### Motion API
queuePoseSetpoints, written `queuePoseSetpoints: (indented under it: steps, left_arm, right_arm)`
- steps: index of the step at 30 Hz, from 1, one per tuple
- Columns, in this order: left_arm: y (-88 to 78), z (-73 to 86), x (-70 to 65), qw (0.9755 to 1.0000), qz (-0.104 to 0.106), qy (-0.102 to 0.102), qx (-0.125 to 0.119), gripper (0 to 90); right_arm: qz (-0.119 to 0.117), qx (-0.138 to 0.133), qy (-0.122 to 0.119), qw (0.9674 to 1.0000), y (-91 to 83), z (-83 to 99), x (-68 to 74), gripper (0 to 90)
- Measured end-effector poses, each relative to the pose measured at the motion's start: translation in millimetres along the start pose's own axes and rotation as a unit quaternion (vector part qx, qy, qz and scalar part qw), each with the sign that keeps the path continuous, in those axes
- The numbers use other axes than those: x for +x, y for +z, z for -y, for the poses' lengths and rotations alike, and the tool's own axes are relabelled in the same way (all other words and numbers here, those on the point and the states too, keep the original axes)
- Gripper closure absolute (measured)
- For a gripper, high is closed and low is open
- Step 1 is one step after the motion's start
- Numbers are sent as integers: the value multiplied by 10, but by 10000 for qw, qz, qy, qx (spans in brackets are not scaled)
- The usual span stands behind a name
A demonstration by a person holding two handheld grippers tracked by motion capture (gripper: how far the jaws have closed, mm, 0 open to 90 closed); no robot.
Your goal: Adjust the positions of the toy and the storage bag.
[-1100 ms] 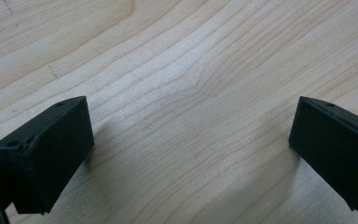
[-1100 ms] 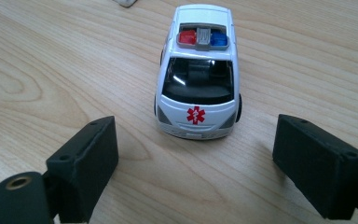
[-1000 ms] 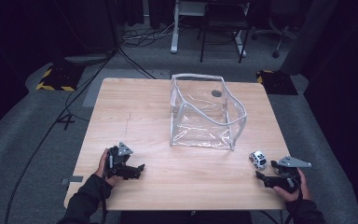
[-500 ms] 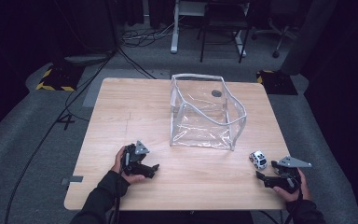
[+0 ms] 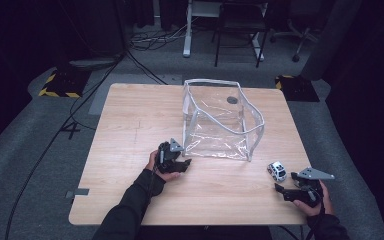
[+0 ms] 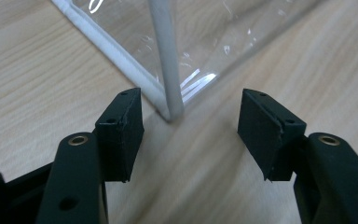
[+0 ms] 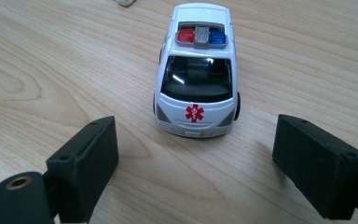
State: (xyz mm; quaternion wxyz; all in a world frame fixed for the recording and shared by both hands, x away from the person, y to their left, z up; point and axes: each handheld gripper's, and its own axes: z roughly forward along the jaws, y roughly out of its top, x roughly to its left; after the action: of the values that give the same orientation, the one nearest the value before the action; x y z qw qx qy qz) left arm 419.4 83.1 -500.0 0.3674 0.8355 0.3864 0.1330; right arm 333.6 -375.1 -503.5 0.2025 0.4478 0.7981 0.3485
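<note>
A clear plastic bag (image 5: 220, 120) with white piping stands open on the wooden table (image 5: 130, 115). My left gripper (image 5: 184, 163) lies just left of the bag's near left corner. In the left gripper view that corner (image 6: 170, 93) stands just ahead of the left gripper (image 6: 193, 126); its jaws have just been closing and are still apart, with nothing between the pads. A white toy ambulance car (image 5: 277, 171) sits near the bag's near right corner. In the right gripper view the car (image 7: 196, 74) faces my right gripper (image 7: 196, 158), which is open just short of it.
A dark round spot (image 5: 232, 100) shows through the bag's far side. Behind the table stand a desk frame (image 5: 187, 30) and a chair (image 5: 237, 30), with cables on the floor. The table's right edge runs close to my right hand (image 5: 315, 200).
My left hand has slid right along the table to the bag's near left corner. The right hand and the toy car have stayed in place.
</note>
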Motion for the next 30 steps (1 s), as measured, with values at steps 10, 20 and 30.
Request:
queuePoseSetpoints:
  steps: [10, 20, 30]
  left_arm:
    - [103, -129, 40, 9992, 42, -193, -336, 615]
    - [28, -92, 46, 9985, 287, 66, -462, 848]
    - [-186, 93, 48, 9958, 848, 155, -294, 864]
  right_arm:
    - [-7, 0, -2, 10000, 0, 0, -1, 143]
    - [-10, 0, -9, 10000, 0, 1, -2, 144]
    - [-6, -18, -12, 10000, -2, 2, -2, 144]
